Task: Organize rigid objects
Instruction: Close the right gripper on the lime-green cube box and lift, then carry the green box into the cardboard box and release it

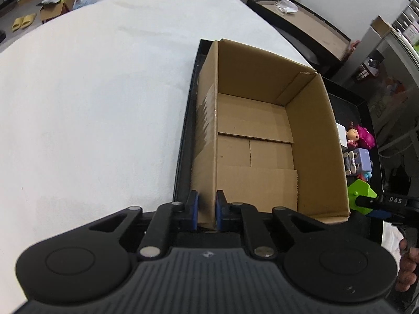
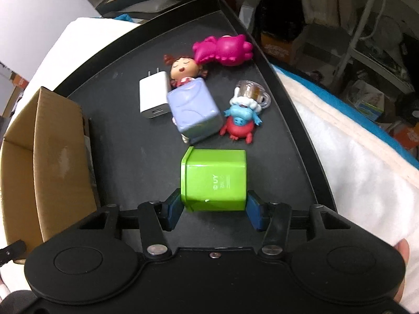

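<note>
Lying on its side on the tray (image 2: 131, 162), the green tin (image 2: 213, 180) pointed lengthwise away, right claw (image 2: 213, 209) clamping its flanks; left claw (image 1: 207, 209) pinched the box (image 1: 314, 130) wall.

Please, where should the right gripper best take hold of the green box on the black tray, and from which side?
Grip the green box across its two flat side walls, coming from above at its near end. It lies on its side, so those walls face the right gripper, whose pads already touch them.

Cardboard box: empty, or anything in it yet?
Empty: the cardboard box shows only bare bottom flaps in the left wrist view.
</note>
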Demonstrator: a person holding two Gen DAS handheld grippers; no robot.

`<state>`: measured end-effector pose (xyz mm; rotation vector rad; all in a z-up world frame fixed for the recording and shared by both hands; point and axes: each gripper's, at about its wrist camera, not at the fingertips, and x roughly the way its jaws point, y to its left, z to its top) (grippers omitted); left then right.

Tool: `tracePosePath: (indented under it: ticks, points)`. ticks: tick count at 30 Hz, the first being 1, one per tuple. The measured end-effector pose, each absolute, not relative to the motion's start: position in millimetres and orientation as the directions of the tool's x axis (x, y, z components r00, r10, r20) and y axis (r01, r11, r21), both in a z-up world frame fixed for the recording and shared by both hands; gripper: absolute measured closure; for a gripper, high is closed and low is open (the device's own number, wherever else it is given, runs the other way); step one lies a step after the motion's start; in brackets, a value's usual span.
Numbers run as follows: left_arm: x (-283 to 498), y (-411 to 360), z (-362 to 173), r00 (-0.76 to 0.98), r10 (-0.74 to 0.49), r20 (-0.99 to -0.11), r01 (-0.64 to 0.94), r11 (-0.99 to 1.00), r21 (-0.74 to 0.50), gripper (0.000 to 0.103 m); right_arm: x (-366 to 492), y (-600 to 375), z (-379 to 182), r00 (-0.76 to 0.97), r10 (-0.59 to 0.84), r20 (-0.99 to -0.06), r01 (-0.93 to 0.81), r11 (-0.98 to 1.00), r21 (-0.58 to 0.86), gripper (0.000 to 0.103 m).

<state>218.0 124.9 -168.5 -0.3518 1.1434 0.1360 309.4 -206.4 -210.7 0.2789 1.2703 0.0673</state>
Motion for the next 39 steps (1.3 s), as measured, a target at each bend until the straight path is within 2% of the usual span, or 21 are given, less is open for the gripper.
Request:
tracePosePath:
  ticks: [14,21,39]
  points:
    - [208.9,129.7,-163.9,0.424,-0.115,-0.898,-0.251,0.938,-0.239,0.090,289.0,-202.3,-171.6,0.368,0.236,-0.900,0.047,0.961,0.271,0.054]
    - [207.8,126.5,-163.0,0.428,-0.105,-0.897,-0.227,0.949,-0.219,0.090,283.2,-183.9,-149.3,0.414,0.221,-0.883,-0.016,0.972,0.236,0.054]
    - [202.5,138.7,-166.4,0.456,-0.157,-0.876,-0.224,0.932,-0.283,0.089,277.5,-130.0,-85.8,0.511,0.242,-0.825,-0.100,0.970,0.223,0.054]
